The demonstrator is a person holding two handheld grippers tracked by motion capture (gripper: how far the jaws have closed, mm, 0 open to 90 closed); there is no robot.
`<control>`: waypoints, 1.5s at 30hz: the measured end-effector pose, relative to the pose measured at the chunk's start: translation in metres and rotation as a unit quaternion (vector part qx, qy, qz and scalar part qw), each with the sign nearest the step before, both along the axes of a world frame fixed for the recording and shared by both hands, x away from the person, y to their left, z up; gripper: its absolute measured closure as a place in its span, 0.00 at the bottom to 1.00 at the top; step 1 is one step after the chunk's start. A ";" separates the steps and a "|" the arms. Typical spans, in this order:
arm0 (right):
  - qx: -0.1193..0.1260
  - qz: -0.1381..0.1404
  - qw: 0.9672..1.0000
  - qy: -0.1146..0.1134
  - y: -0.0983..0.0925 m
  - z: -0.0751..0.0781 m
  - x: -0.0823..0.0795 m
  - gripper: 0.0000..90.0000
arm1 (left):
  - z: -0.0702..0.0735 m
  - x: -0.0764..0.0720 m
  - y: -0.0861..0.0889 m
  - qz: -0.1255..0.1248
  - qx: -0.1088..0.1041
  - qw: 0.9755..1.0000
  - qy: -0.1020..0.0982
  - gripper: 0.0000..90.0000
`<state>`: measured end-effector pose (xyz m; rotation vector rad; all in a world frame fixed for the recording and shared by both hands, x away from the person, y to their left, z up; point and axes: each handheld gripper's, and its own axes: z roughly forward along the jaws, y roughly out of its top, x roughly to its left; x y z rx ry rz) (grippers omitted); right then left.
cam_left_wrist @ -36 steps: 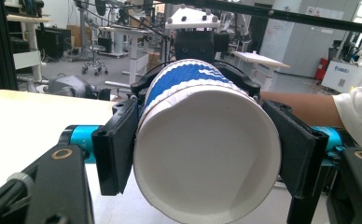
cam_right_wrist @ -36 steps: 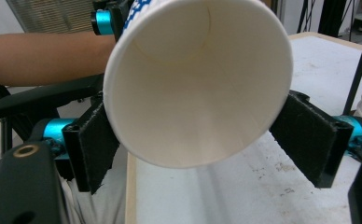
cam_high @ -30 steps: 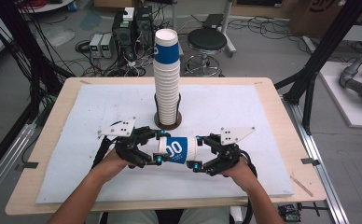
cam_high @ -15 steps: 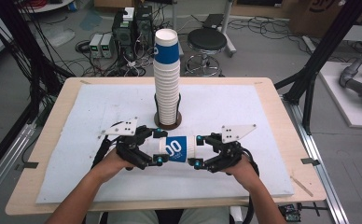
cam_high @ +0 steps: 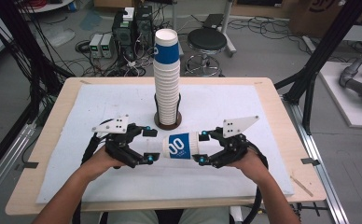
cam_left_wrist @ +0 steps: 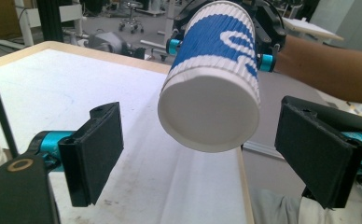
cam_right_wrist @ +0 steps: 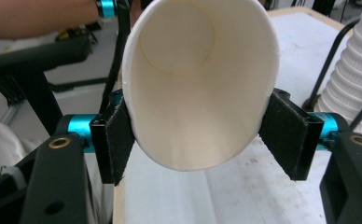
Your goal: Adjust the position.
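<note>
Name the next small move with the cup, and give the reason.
Probably carry the cup up toward the stack of cups: the right gripper squeezes its rim end, while the left gripper has just opened, pads clear of the base.

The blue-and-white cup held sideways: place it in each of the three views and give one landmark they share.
High view: the cup lies sideways at lower centre, between the grippers.
Left gripper view: top centre, base toward the camera.
Right gripper view: centre, mouth toward the camera.
Shared landmark: the stack of cups.

In front of the tall stack of white paper cups [cam_high: 167, 79] (near it), the right gripper [cam_high: 201, 148] clamps a lying blue-and-white paper cup [cam_high: 181, 146]; the left gripper [cam_high: 150, 145] stands spread apart at the cup's base.
</note>
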<state>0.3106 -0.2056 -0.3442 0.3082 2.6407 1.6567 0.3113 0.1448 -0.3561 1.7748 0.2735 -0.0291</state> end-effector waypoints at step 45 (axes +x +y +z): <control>-0.274 0.064 0.958 -0.049 0.060 0.036 0.004 0.35 | 0.011 0.010 -0.064 -0.077 0.193 0.978 0.003 0.24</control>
